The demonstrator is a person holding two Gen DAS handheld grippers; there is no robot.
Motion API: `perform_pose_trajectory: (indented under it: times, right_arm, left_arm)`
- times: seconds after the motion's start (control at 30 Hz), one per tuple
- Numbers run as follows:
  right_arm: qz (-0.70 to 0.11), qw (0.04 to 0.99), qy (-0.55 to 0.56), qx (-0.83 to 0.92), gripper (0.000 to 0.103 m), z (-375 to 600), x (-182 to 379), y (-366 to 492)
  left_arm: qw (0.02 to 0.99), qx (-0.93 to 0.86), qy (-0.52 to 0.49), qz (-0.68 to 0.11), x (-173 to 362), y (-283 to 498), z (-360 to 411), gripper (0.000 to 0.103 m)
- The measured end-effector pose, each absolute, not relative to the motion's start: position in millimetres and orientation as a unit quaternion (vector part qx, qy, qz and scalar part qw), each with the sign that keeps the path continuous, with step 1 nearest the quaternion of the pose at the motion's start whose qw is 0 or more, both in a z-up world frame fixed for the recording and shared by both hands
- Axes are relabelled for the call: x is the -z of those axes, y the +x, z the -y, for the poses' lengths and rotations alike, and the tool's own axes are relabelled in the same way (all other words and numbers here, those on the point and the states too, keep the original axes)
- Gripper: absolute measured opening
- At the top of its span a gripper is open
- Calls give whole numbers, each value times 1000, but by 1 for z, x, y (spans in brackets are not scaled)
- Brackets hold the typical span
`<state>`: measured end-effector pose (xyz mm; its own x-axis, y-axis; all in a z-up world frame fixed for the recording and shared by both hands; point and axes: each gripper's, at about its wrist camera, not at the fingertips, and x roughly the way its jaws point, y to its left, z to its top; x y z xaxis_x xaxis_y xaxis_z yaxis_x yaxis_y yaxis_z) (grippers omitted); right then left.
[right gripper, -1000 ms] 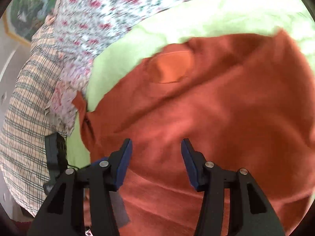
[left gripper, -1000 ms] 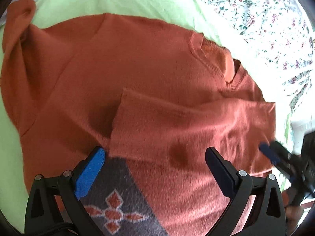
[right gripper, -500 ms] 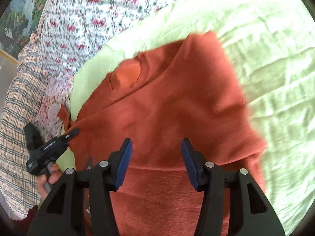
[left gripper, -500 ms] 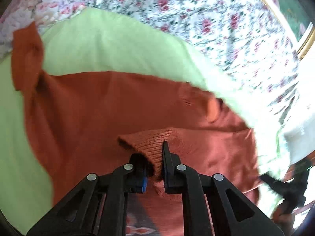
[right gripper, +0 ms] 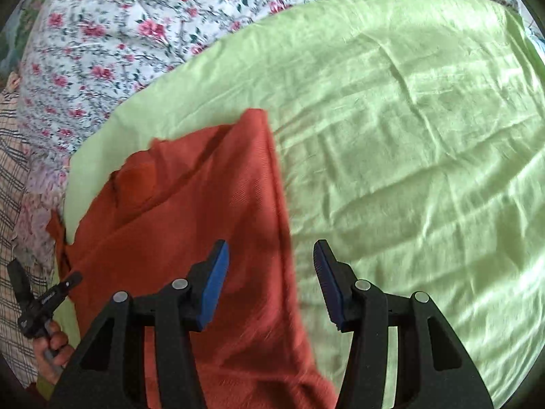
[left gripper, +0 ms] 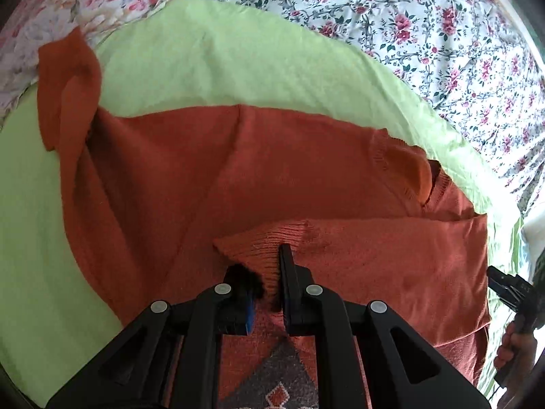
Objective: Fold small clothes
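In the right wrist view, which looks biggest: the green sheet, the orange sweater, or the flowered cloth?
1. green sheet
2. orange sweater
3. flowered cloth
The fisheye lens swells nearer things, so sweater against flowered cloth is unsure.

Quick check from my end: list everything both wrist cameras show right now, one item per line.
sweater: one, rust orange, spread on the green sheet
sleeve cuff: one, rust orange, folded across the sweater's body
green sheet: one, light green, under the sweater
floral cover: one, white with pink flowers, beyond the sheet
plaid cloth: one, beige check, left edge of right wrist view
left gripper: black, fingers shut on the sleeve cuff
right gripper: black, blue pads, open over the sweater's edge
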<state>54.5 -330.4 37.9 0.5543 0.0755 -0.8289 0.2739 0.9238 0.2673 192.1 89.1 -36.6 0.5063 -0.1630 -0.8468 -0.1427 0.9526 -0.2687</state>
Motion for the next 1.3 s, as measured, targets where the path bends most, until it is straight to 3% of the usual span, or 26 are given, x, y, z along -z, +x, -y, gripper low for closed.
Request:
perform_pose_trajectory:
  times: [0.13, 0.17, 0.2, 0.23, 0.37, 0.5, 0.6, 0.7, 0.8, 0.9, 1.03, 1.07, 1.13, 1.2, 1.3]
  right_arm:
    - [-487, 852, 184, 44, 52, 328, -20, 69]
    - [-490, 853, 177, 38, 46, 324, -18, 70]
    - [-492, 853, 168, 34, 12, 321, -17, 72]
    - [-495, 852, 167, 26, 10, 320, -19, 72]
    - [-467, 867, 172, 42, 10, 330, -35, 64]
    - [-485, 851, 192, 58, 10, 343, -15, 68]
    - [-479, 852, 187, 97, 18, 345, -26, 64]
    - [-452, 870, 161, 114, 19, 336, -49, 49]
    - [-467, 871, 148, 49, 38, 305, -47, 42]
    - [-509, 846, 141, 65, 39, 297, -22, 41]
    - [-500, 843, 182, 75, 40, 301, -27, 28]
    - [-503, 843, 174, 73, 40, 296, -30, 27]
    - [-505, 846, 161, 62, 43, 287, -35, 24]
    - [-504, 848, 157, 47, 48, 276, -40, 19]
    - [-507, 847, 155, 24, 49, 256, -40, 13]
  left_arm:
    - [852, -3, -147, -503, 40, 193, -85, 11]
    - [851, -3, -148, -504, 40, 193, -85, 11]
    - [852, 0, -149, -502, 37, 194, -85, 11]
    - [854, 7, -151, -497, 32, 194, -83, 11]
    - [859, 19, -126, -497, 32, 199, -67, 11]
    - [848, 16, -123, -516, 49, 201, -68, 13]
    - [851, 21, -125, -510, 46, 197, -74, 20]
    - [849, 17, -122, -514, 49, 194, -78, 24]
    - [846, 14, -126, -518, 51, 188, -84, 25]
    - [848, 12, -118, -517, 45, 178, -91, 26]
    - [857, 0, -111, -503, 26, 162, -113, 26]
    - [860, -9, -115, -498, 20, 159, -125, 28]
    - [862, -26, -125, -490, 12, 159, -144, 45]
    - [864, -52, -139, -481, 5, 165, -170, 56]
    - [862, -84, -156, -475, -1, 187, -204, 66]
